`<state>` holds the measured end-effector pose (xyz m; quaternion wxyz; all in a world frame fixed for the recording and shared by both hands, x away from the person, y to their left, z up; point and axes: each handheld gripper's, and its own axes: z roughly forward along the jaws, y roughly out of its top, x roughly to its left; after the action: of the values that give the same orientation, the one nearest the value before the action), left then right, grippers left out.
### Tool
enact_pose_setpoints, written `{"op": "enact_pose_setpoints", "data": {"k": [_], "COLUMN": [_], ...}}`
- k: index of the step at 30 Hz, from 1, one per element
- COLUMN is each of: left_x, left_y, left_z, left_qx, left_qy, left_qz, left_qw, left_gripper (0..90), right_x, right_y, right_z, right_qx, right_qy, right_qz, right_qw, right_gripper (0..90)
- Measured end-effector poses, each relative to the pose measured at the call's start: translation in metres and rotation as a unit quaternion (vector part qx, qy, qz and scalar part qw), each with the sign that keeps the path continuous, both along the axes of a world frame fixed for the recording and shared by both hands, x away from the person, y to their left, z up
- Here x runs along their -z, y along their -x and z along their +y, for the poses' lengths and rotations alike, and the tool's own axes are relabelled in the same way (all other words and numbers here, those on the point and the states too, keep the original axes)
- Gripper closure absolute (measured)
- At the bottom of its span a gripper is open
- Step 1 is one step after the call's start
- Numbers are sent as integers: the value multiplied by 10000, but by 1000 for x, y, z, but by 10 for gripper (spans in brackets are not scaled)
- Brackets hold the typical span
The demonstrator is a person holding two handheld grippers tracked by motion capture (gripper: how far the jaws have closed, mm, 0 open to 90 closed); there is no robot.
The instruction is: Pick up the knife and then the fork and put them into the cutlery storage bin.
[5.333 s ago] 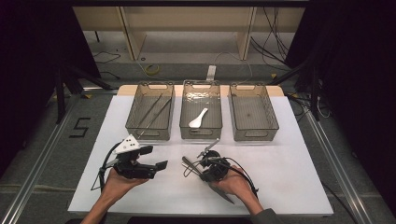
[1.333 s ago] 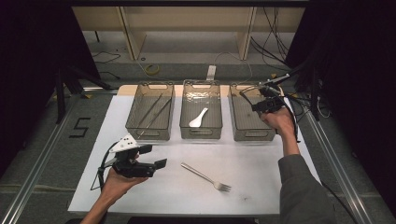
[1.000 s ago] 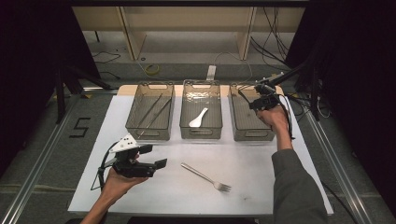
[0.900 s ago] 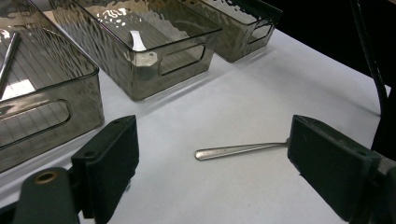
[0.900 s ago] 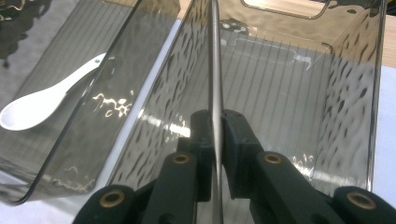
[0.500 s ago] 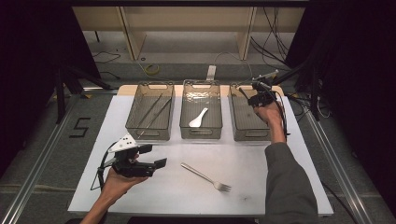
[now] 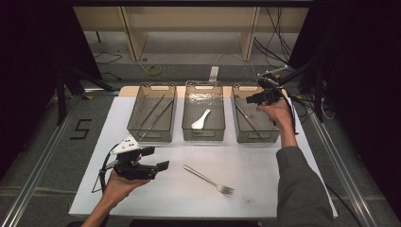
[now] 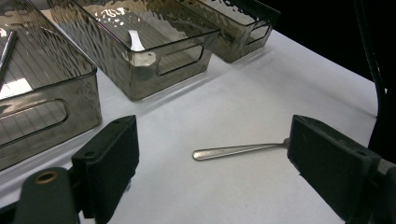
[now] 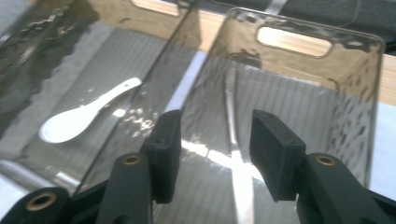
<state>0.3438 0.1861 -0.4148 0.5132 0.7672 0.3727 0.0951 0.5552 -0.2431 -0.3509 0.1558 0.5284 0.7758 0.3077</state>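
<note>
My right gripper (image 7: pixel 251 99) hovers over the far end of the right-hand clear bin (image 7: pixel 274 137). Its jaws have just been opening and stand apart with nothing between the pads (image 9: pixel 212 135). Below them a slim metal utensil (image 9: pixel 231 105) lies lengthwise on the bin floor (image 7: pixel 245 115). A metal fork (image 7: pixel 208 178) rests on the white table sheet, tines toward the near edge. My left gripper (image 7: pixel 158 158) rests low at the front left, wide open and pointing at the fork's handle (image 8: pixel 233 150) without touching it.
The middle bin (image 7: pixel 204 137) holds a white spoon (image 7: pixel 201 119). In the left bin (image 7: pixel 152 136) lie long thin metal pieces (image 7: pixel 153 112). The person's right forearm (image 7: pixel 298 189) reaches across the table's right side. A dark frame and cables border the table.
The right hand has edged up and toward the far end of the right bin, and its jaws stand apart with a utensil lying below. The left hand and the fork have not moved.
</note>
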Motion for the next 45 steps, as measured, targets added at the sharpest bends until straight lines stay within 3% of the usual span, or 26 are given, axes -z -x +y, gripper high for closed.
{"op": "enact_pose_setpoints", "data": {"k": [4,6,14,18,20,22,27,28,32,34,38,39,41,43,45], "left_x": [0,0,0,0,-1,-1,-1,-1,-2,-2,-3,-3,-3,-3,-3], "left_y": [0,0,0,0,0,0,1,1,1,2,3,4,5,6,7], "left_z": [0,0,0,1,1,1,1,1,2,3,4,5,5,6,7], "left_qx": [-10,-7,-36,-45,-49,-53,-73,-80,-72,-85,-109,-110,-127,-144,-149], "left_qy": [4,-17,33,53,59,79,106,111,102,118,143,150,162,156,155], "left_qz": [-10,-14,-38,-54,-57,-52,-74,-82,-96,-96,-100,-102,-119,-123,-136], "left_qw": [10000,10000,10000,10000,10000,9999,9999,9999,9999,9998,9998,9998,9997,9997,9997], "left_gripper": [161,161,160,160,160,160,160,160,160,160,160,160,160,159,160], "right_x": [-5,-7,-12,-17,-18,-17,-9,-4,6,17,25,31,33,38,44], "right_y": [8,14,34,55,59,75,97,106,117,126,132,136,138,143,150], "right_z": [4,9,26,37,39,48,60,64,71,79,83,87,89,92,98], "right_qx": [-166,-385,-818,-1144,-1201,-1436,-1708,-1832,-1932,-2053,-2124,-2191,-2179,-2262,-2322], "right_qy": [-39,-146,-92,-103,-86,-30,-166,-222,-242,-162,-146,-39,-17,-2,59], "right_qz": [32,57,58,-61,-63,-68,-37,0,62,202,251,299,333,311,428], "right_qw": [9998,9991,9966,9934,9927,9896,9852,9828,9808,9784,9767,9752,9754,9736,9717], "right_gripper": [487,461,377,360,356,354,353,349,348,349,347,343,342,344,342]}}
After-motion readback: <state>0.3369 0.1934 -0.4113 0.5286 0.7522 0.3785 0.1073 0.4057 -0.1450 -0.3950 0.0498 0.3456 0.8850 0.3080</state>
